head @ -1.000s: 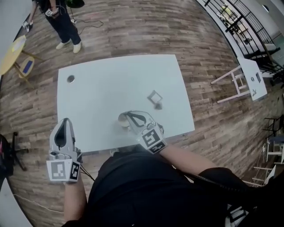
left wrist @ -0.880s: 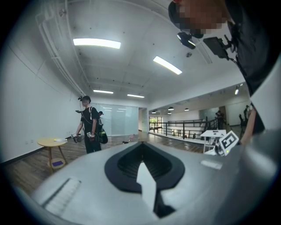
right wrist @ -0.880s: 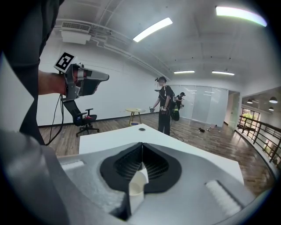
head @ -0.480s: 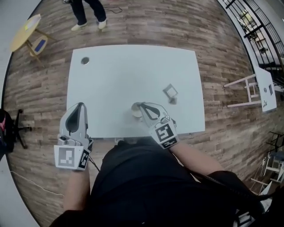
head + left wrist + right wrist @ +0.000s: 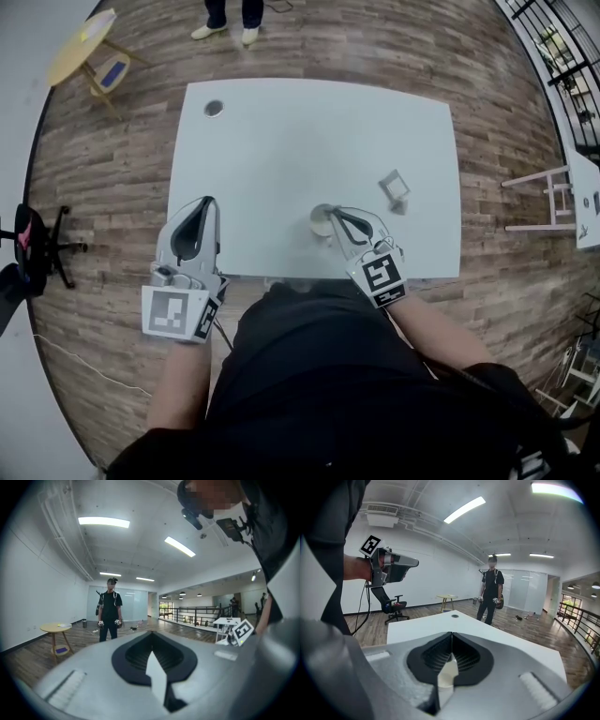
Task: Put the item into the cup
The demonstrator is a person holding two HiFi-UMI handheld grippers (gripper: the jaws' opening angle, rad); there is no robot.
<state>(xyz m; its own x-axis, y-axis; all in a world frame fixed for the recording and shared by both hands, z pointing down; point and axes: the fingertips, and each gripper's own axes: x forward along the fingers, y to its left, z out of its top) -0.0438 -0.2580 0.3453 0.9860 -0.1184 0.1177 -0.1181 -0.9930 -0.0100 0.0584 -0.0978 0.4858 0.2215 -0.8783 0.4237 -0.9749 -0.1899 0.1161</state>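
Cream-coloured, the cup (image 5: 321, 221) stands upright near the middle of the table's (image 5: 300, 141) near edge, its round mouth facing up. The right claw (image 5: 335, 214) has its jaws pressed together. Its tip is over the cup's right rim, and whether it touches the rim cannot be told. In the right gripper view the cup's pale wall shows below the closed jaws. The item (image 5: 395, 186), small, grey and square, lies toward the table's right edge, apart from the cup and turned cornerwise to the table's edges. No long axis can be made out. The left claw (image 5: 205, 202) is closed and empty over the near left corner, pointing toward the far edge.
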